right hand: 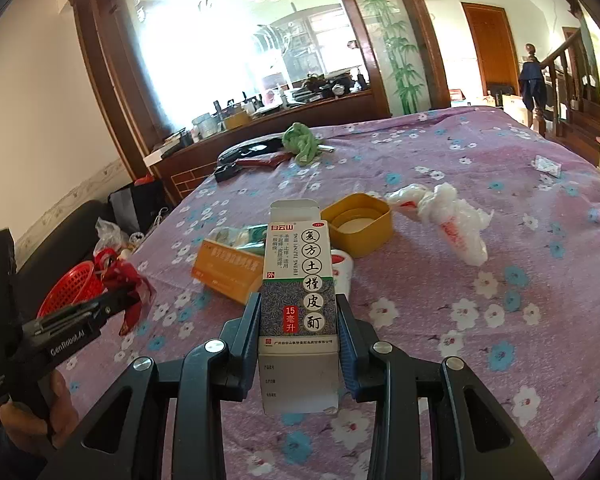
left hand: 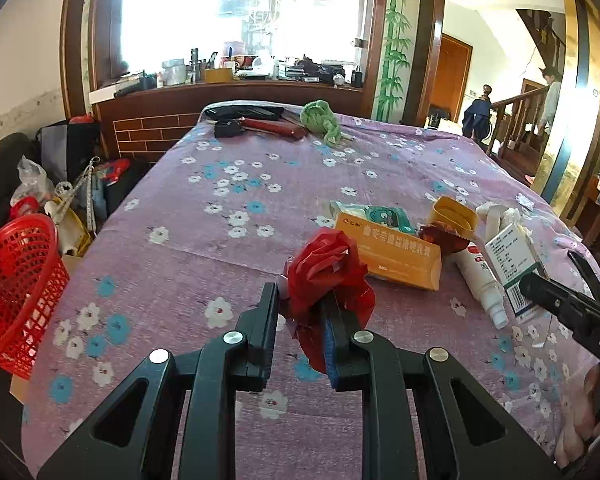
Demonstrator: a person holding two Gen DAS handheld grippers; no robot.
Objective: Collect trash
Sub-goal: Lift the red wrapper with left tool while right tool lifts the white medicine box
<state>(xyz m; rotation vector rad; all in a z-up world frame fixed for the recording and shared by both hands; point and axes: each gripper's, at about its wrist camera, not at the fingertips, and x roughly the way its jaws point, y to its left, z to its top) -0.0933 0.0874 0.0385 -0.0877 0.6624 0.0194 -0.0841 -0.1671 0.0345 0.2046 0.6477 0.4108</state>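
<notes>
My left gripper (left hand: 302, 300) is shut on a crumpled red plastic wrapper (left hand: 328, 268) and holds it just above the purple flowered tablecloth (left hand: 220, 240). From the right wrist view that gripper (right hand: 120, 296) and its red wrapper (right hand: 130, 280) hang beside a red mesh basket (right hand: 72, 288). My right gripper (right hand: 298, 300) is shut on an upright white and green medicine box (right hand: 300, 280) with its top flap open. In the left wrist view the same box (left hand: 512, 264) sits in the right gripper (left hand: 546, 274) at the right edge.
On the cloth lie an orange box (left hand: 396, 256), a yellow lid (right hand: 358, 224), a white tube (left hand: 482, 280) and a crumpled white bag (right hand: 452, 220). The red basket (left hand: 16, 292) stands off the table's left edge. A green cloth (left hand: 320, 120) and dark items lie at the far end.
</notes>
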